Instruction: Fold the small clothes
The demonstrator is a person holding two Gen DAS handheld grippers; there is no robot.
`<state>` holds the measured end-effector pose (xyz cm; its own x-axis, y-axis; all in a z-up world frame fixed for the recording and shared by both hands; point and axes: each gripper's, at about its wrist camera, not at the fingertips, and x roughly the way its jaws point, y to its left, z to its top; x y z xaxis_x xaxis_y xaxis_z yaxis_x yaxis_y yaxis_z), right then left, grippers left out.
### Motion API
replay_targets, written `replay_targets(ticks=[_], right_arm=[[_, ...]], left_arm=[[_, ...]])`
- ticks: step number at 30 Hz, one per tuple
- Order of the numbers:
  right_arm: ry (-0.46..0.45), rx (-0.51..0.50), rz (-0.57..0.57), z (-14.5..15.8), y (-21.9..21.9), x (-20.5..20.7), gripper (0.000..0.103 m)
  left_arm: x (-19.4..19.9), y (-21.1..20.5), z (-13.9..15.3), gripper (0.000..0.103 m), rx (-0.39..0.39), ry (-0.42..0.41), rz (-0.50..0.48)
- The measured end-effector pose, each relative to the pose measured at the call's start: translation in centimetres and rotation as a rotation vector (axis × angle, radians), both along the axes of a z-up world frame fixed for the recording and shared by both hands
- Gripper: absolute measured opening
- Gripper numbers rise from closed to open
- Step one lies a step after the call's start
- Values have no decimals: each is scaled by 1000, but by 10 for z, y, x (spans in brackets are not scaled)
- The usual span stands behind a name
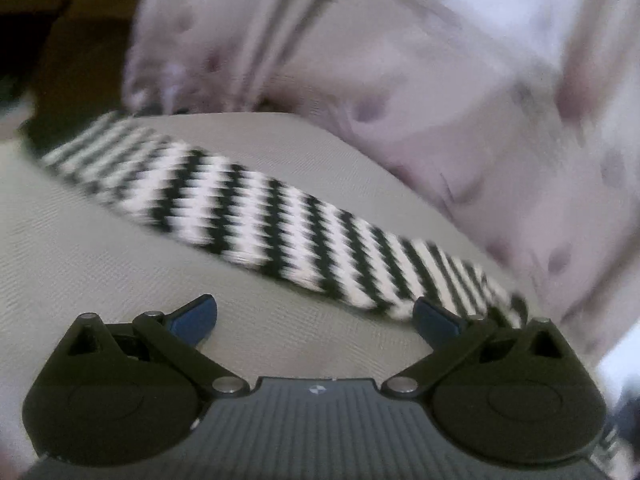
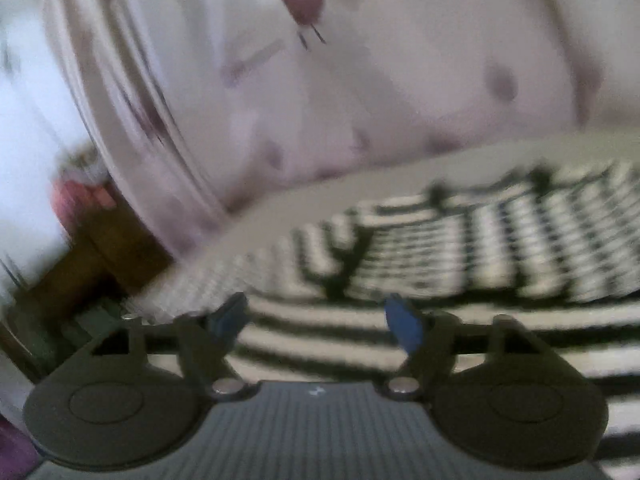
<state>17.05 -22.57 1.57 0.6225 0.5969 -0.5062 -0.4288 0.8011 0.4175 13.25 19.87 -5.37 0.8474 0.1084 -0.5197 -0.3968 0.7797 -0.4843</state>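
Note:
A black-and-white striped garment [image 1: 256, 216] lies as a long band across a beige cushion [image 1: 100, 256] in the left wrist view. My left gripper [image 1: 316, 316] is open just in front of it, its right fingertip [image 1: 436, 318] at the band's lower end. In the right wrist view the same striped garment [image 2: 460, 248] spreads flat and rumpled. My right gripper [image 2: 318, 322] is open low over its near edge, with nothing between the blue pads. Both views are blurred.
A person in a pale pink printed top [image 1: 400, 80] is close behind the cushion, and fills the upper part of the right wrist view [image 2: 320, 80]. Dark wooden furniture [image 2: 104, 252] and clutter lie left of the cushion's edge.

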Motion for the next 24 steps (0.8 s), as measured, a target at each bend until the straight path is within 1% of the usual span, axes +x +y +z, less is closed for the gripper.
replay_targets(ticks=[1,2,3,4,6,9,10,12,13,14,16,18,21,22,23,24], right_arm=[[-29,-68,-1,-2,-5,-7,77],[-44,-125,-8,-6,-11,-12,77],[-40,-150,-19,-9,-17,-15,77],[-25,-151,-34,-14,-24,-17,77],[10,-112,-60,-21,-34,-19,77],[23,-83,-95,-28,-41,-24,77],[22,-82,-100,-29,-41,-24,77],[23,-80,-103,-30,-40,-25,77],[23,-78,-103,-30,-40,-25,77],[22,-77,-103,-30,-40,-26,77],[24,-76,-103,-31,-38,-26,77],[27,-73,-103,-32,-38,-27,77],[44,-65,-104,-36,-41,-27,77],[49,-56,-106,-37,-43,-27,77],[54,-45,-110,-38,-44,-27,77],[59,-32,-115,-39,-46,-26,77]], left_arm=[[-7,15,1,102,-40,1,18],[-12,29,2,102,-63,0,31],[-18,44,4,102,-71,1,43],[-22,60,7,102,-71,8,61],[-33,88,11,101,-83,18,114],[-43,135,10,100,-139,25,175],[-45,151,9,100,-170,13,167],[-42,170,11,98,-192,17,169],[-36,175,13,100,-197,24,159],[-30,178,15,100,-184,41,139],[-22,178,16,99,-121,59,120],[-18,176,15,99,-84,57,116],[-11,175,11,93,-39,48,111],[-9,175,10,81,-33,42,113],[-6,176,9,58,-33,41,108],[-2,178,7,46,-30,53,106]])
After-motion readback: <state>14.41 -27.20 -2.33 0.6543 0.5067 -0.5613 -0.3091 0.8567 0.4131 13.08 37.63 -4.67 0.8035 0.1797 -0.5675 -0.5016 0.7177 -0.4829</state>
